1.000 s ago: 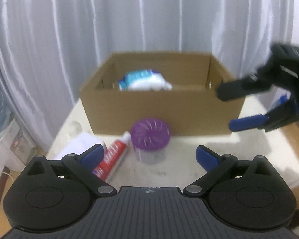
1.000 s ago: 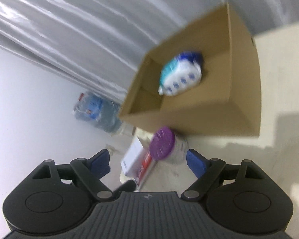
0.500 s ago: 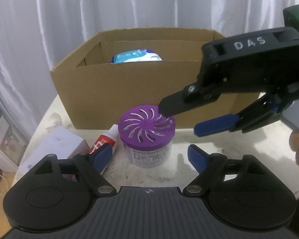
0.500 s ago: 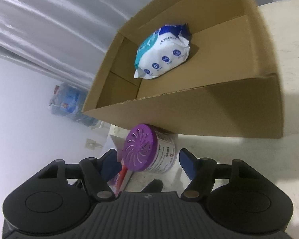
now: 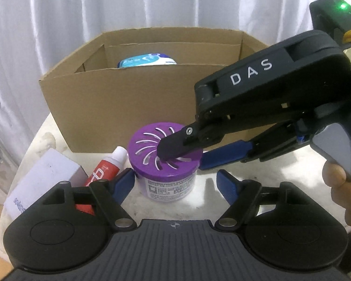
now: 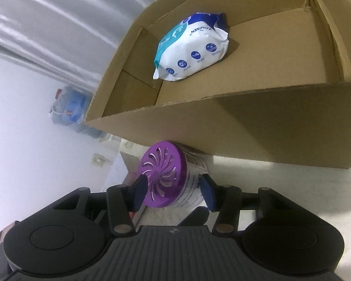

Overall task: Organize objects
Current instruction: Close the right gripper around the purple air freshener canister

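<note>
A purple-lidded air freshener jar (image 5: pixel 162 164) stands on the white table in front of an open cardboard box (image 5: pixel 119 107). A wet wipes pack (image 6: pixel 191 49) lies inside the box (image 6: pixel 257 121). My right gripper (image 6: pixel 173 193) is open, its blue pads on either side of the jar (image 6: pixel 166 180); in the left wrist view it (image 5: pixel 189 157) reaches in from the right over the lid. My left gripper (image 5: pixel 175 183) is open and empty, just in front of the jar. A red toothpaste tube (image 5: pixel 105 166) and a white carton (image 5: pixel 42 182) lie left of the jar.
White curtains (image 5: pixel 152 2) hang behind the table. A large water bottle (image 6: pixel 67 105) stands on the floor past the table's left side. The table edge (image 5: pixel 35 138) curves off at the left.
My right gripper has come down and forward from the right until its fingers straddle the jar. My left gripper has moved closer to the jar.
</note>
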### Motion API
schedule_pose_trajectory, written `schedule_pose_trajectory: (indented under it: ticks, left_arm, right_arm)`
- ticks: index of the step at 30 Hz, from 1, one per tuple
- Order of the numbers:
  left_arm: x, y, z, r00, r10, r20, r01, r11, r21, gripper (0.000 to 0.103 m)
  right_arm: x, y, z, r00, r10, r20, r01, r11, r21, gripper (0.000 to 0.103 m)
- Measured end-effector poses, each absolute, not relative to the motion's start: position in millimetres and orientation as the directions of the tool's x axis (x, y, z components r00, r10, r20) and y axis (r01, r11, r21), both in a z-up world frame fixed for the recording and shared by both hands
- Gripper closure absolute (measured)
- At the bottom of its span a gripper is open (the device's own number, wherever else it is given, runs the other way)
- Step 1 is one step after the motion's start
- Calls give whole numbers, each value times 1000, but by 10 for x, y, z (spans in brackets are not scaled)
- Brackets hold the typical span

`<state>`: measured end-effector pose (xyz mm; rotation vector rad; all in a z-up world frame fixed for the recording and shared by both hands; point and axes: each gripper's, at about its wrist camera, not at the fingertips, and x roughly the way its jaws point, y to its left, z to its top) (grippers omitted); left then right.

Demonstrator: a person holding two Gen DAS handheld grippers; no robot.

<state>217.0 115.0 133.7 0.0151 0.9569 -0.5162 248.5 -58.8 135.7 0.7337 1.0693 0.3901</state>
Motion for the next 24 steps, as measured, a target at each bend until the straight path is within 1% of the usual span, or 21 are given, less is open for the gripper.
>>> schedule_pose_trajectory:
  ticks: [11,19,24]
  left_arm:
    - [1878,1109,1564,406,-488,-773,459,840,-289,26]
    - [1537,1039,1688,357,-541,-761,490,803,-341,25]
    - [1411,986,1707,352,-552,-756,507,791,-342,25]
  right_arm:
    - [2145,-744,1464,380,618,-688,70,722,688,50]
    - [1845,-875,1555,365,596,-715,70,748,660,50]
    - [1739,-916,1569,367,579,-728,76,761,644,50]
